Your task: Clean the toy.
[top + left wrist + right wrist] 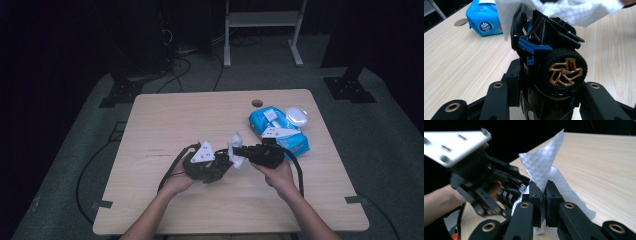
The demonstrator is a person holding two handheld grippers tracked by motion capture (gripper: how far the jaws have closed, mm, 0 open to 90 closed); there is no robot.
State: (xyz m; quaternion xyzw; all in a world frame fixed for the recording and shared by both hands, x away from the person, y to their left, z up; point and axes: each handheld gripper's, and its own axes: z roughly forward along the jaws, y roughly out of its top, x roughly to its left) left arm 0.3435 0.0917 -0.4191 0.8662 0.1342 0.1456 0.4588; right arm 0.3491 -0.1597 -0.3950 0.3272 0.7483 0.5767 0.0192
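Left gripper point(220, 167) jaws grasp black toy car point(549, 62); right gripper point(239, 151) jaws clamp white wipe point(544, 167) against it, mid-tabletop point(165, 120).

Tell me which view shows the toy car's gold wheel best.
The left gripper view: the toy car sits between that tool's jaws, and its gold-spoked wheel faces the camera, sharp and unobstructed. In the high view the car is a dark shape between the tools, with no wheel detail. In the right gripper view I cannot make the wheel out.
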